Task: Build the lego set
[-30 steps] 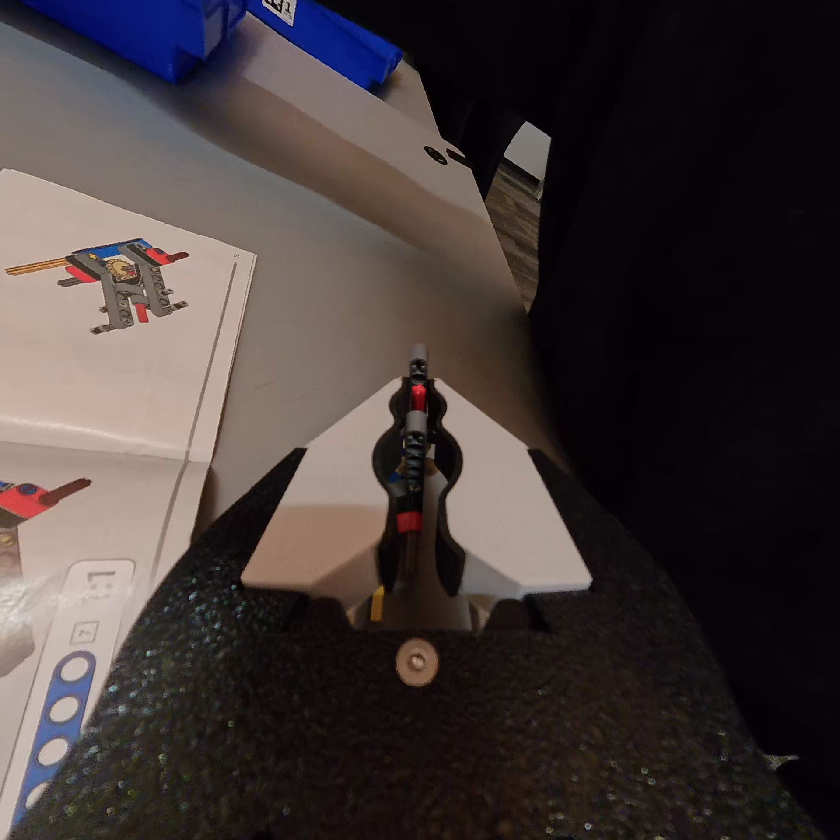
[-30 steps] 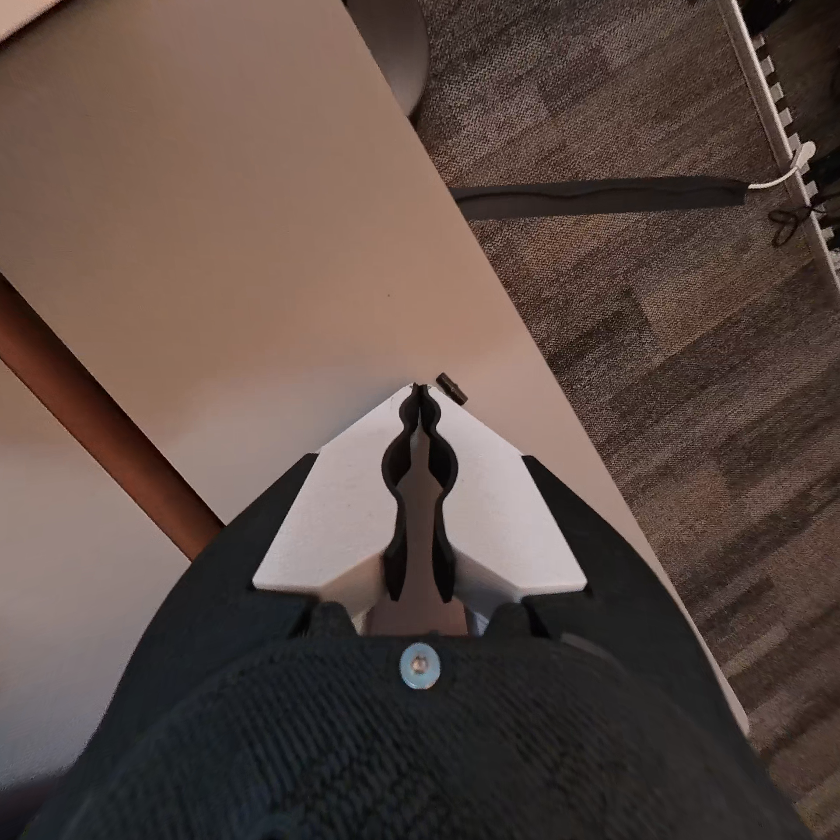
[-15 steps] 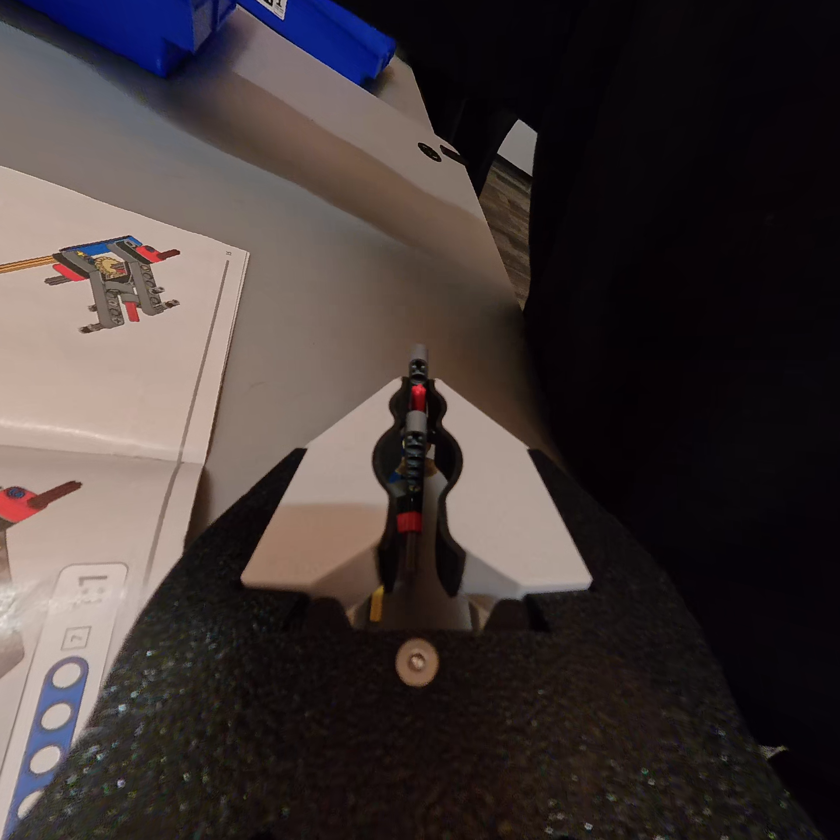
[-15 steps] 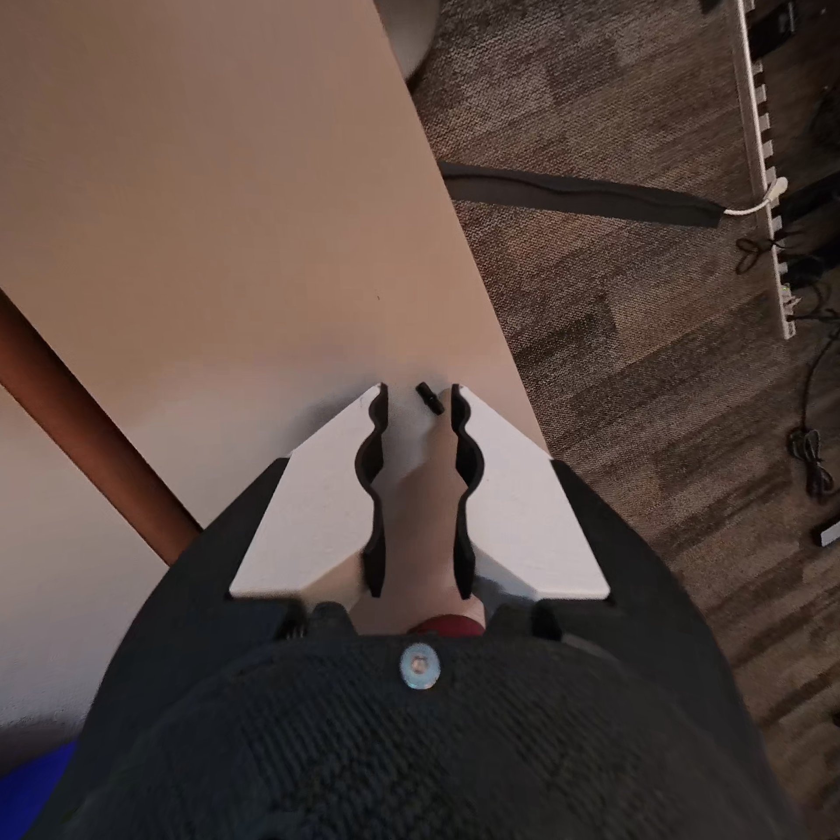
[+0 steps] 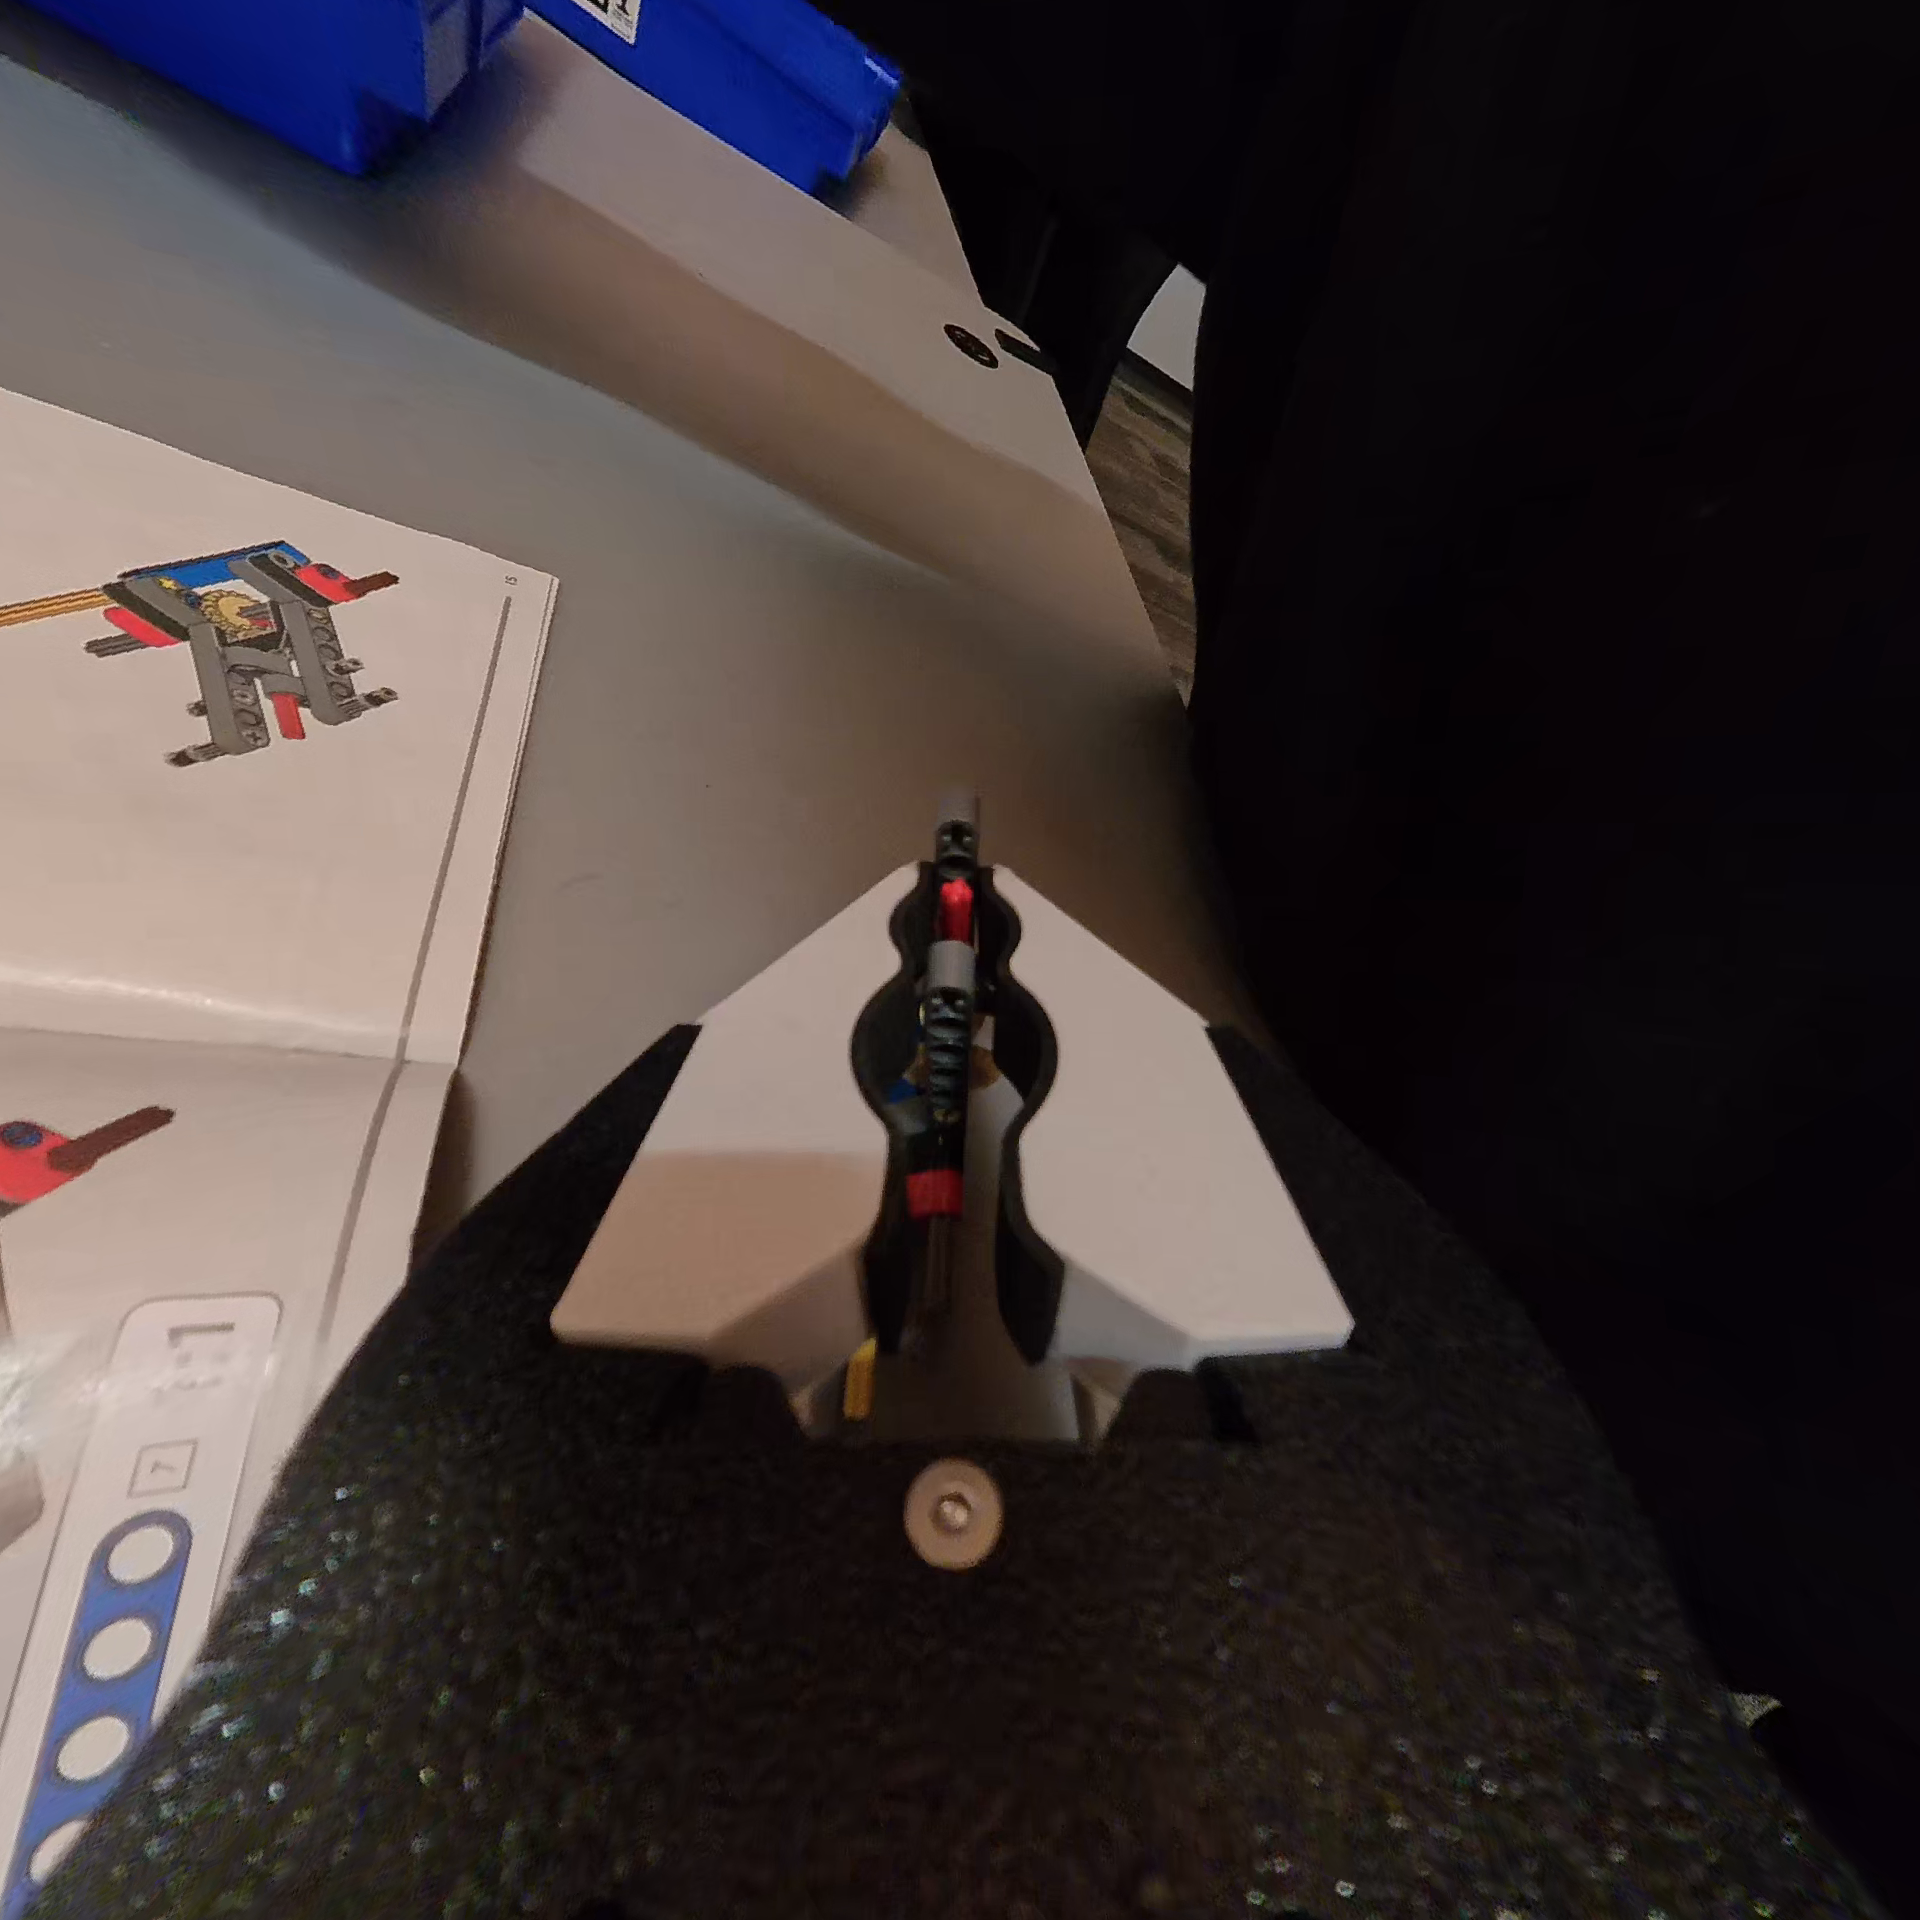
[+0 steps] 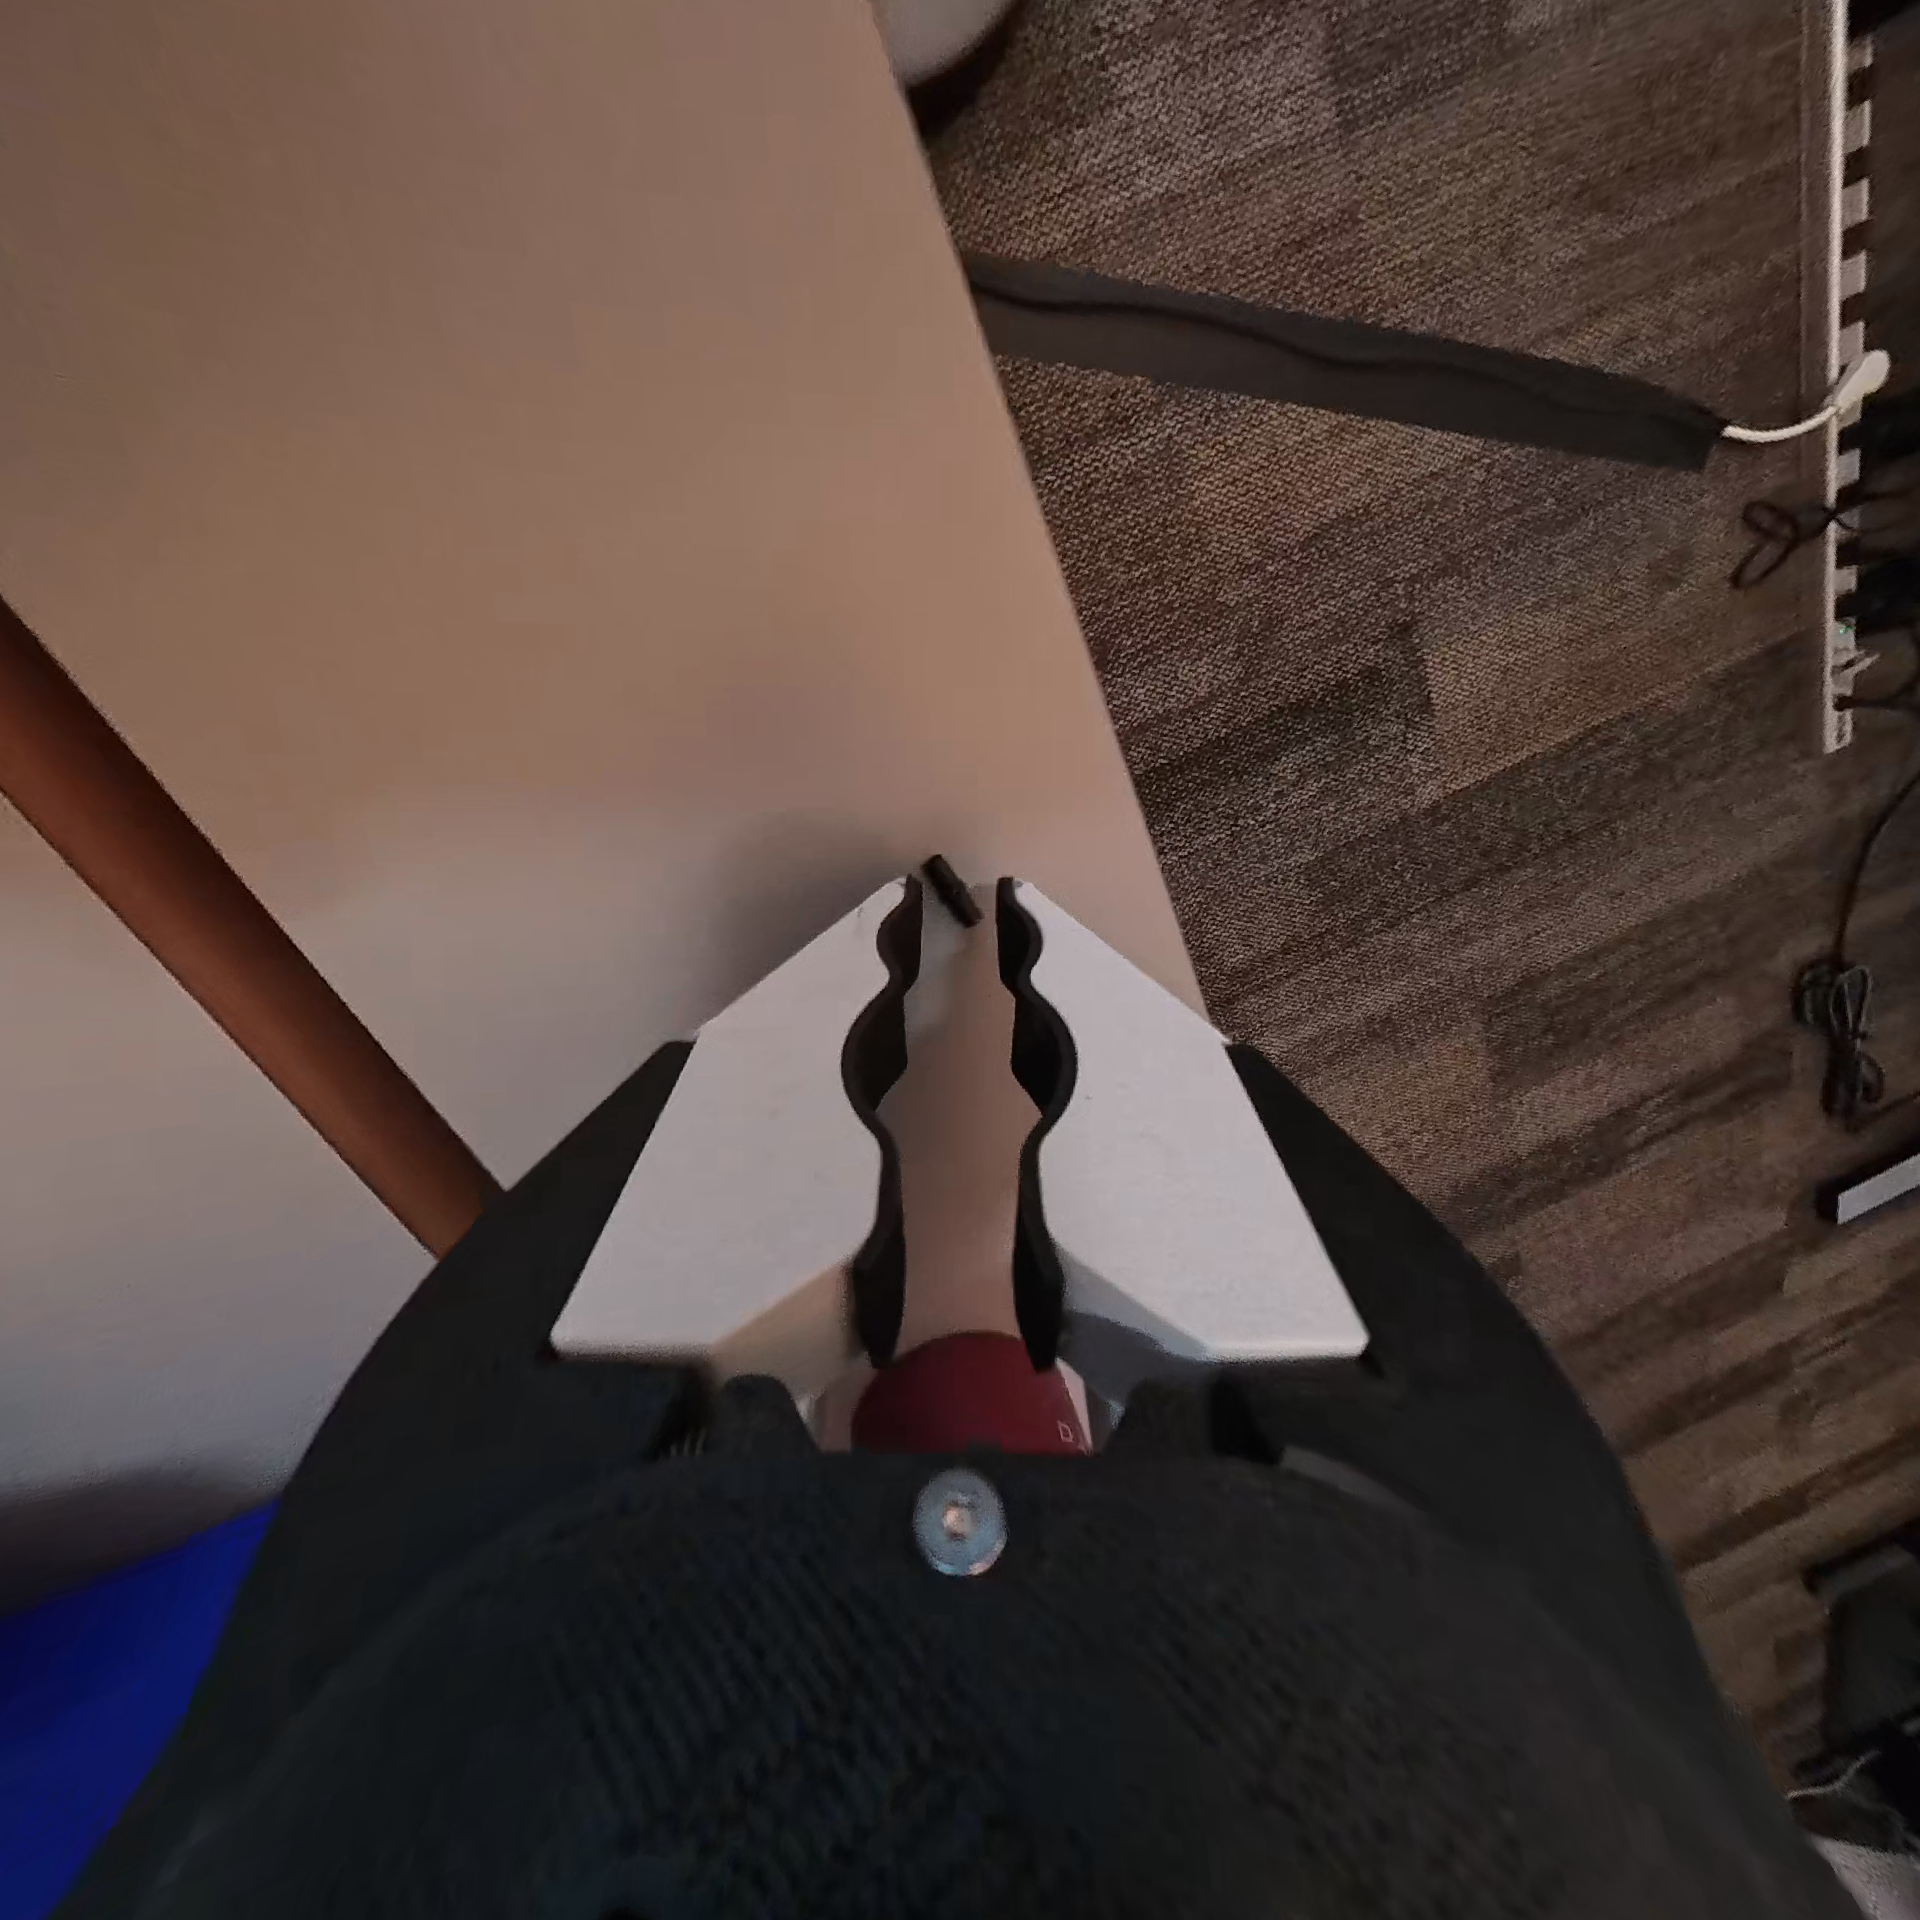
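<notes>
A pale table [image 6: 468,520] edges brown carpet [image 6: 1455,831]. The left gripper [image 5: 956,883] is clamped on the lego assembly [image 5: 948,1049], steadying it beside the manual [image 5: 260,831]. The right gripper [image 6: 958,896], jaws apart, straddles a black pin [image 6: 951,888] near the edge, seemingly to grasp it.

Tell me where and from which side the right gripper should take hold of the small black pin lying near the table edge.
Grip the small black pin across its middle, coming straight down from above. It lies flat and slanted on the table, near the edge, so the open right gripper should probably turn until its fingers close on the pin's long sides; a sideways approach might knock it off the table.
</notes>
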### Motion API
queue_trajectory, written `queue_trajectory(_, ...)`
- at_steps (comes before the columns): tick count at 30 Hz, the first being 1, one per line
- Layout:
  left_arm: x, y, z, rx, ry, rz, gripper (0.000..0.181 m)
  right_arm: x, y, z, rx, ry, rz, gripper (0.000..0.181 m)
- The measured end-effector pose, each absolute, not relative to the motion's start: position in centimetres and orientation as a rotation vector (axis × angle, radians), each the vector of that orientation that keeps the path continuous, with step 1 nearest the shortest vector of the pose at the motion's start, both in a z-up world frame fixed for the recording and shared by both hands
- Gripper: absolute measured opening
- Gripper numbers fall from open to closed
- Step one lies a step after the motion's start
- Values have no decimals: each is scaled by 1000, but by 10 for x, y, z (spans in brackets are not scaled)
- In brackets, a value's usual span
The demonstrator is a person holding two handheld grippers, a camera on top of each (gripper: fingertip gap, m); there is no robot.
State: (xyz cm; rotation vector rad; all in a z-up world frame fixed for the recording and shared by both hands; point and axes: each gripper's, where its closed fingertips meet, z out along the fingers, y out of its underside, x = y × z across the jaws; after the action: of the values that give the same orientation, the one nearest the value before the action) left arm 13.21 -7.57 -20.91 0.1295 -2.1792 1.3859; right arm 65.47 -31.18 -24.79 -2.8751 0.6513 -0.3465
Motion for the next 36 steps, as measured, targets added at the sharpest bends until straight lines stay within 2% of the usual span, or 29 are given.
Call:
queue_trajectory(10, 131, -76, -209, 122, -2176, 1383, 5, 652, -322, -258, -3092, 330, -383, 18)
queue_trajectory(19, 131, -75, -209, 121, -2172, 1381, 5, 657, -320, -260, -3096, 171, -445, 10)
queue_trajectory(22, 130, -75, -209, 116, -2173, 1378, 5, 657, -319, -261, -3093, 162, -435, 2)
queue_trajectory(31, 129, -75, -209, 121, -2154, 1361, 5, 643, -298, -260, -2940, 494, -257, 2)
queue_trajectory(36, 130, -75, -208, 126, -2141, 1367, 5, 631, -303, -230, -2879, 767, -403, 2)
